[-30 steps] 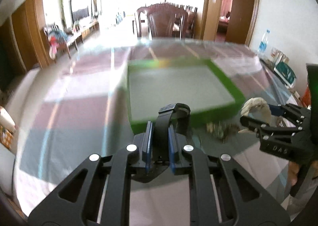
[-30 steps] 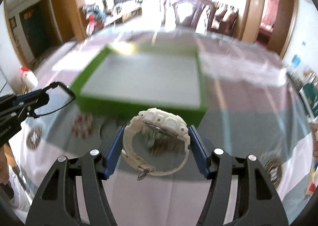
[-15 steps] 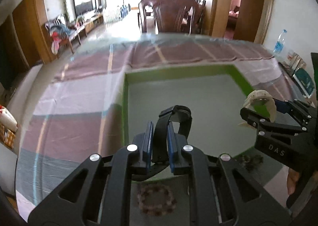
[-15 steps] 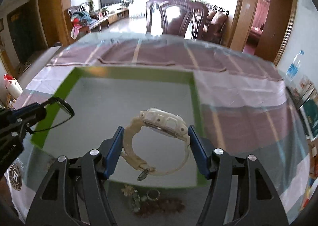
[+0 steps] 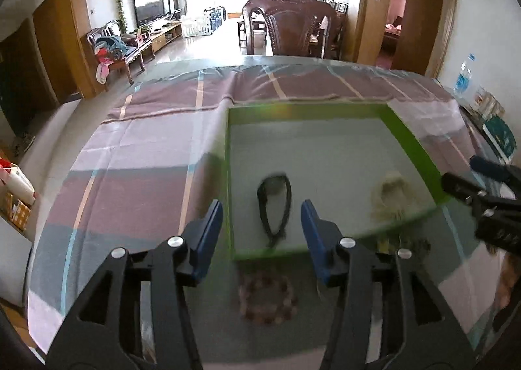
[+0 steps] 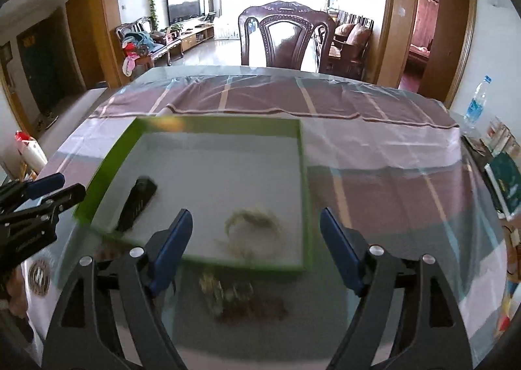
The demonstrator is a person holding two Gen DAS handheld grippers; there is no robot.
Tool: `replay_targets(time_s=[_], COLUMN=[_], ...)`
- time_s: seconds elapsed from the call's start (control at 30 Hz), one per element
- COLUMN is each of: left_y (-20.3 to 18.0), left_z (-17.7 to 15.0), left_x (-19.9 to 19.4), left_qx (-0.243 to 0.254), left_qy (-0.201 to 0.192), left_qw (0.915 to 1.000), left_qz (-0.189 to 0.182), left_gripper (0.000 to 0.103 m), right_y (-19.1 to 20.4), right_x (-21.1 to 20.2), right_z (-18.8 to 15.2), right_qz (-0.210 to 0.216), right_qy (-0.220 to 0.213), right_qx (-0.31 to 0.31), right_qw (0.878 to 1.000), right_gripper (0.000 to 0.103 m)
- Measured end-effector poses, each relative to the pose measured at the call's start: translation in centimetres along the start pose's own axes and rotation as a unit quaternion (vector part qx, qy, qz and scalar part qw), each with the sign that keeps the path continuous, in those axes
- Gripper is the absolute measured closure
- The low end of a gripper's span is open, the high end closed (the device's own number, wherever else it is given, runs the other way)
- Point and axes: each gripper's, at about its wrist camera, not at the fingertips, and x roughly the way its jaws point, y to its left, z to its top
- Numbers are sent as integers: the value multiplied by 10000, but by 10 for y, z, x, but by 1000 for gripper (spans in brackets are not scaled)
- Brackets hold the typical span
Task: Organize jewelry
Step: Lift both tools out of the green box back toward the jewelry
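Observation:
A green-rimmed tray (image 5: 412, 142) (image 6: 302, 174) with a grey floor lies on the table. A black watch (image 5: 275, 207) (image 6: 136, 202) lies in its near left part. A cream-white watch (image 5: 392, 197) (image 6: 252, 226) lies in its near right part, blurred. My left gripper (image 5: 262, 236) is open and empty just above the tray's near edge. My right gripper (image 6: 255, 246) is open and empty above the near edge; it also shows in the left wrist view (image 5: 488, 194). A brown bead bracelet (image 5: 267, 298) and a small jewelry pile (image 6: 244, 300) lie in front of the tray.
The table has a striped purple and grey cloth (image 5: 146, 155) under clear plastic. A wooden chair (image 6: 286, 37) stands at the far side. A water bottle (image 6: 475, 103) and green books (image 6: 504, 181) stand at the right edge. A paper bag (image 5: 16, 187) is at the left.
Both grippers have opened and let go of their watches, which now lie in the tray. Both grippers have pulled back toward the tray's near edge.

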Motion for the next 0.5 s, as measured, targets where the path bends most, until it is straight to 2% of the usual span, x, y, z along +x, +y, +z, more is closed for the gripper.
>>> replay_targets(time_s=[0.07,0.27,0.33,0.5], left_y=[-5,-23,-27,-21], left_z=[-18,-53,-60,-73], left_x=[-6,3,10,14], left_qx=[102,409,468,385], left_qy=[64,376,523,654], left_qw=[9999,9984,9975,9971], left_qz=[-101,-137,-104,60], left_gripper=[44,40,37,34], right_y=[-6,-20,-20,-19], right_x=[-5,25,34,45], right_z=[-14,-55,-63,-73], right_qz=[-37,-205,-293,-224], right_qy=[109,803,927,1033], right_qx=[-18,199,231,292], right_qw=[9999,9964,9950,9940], right_gripper=[28,29,34,39])
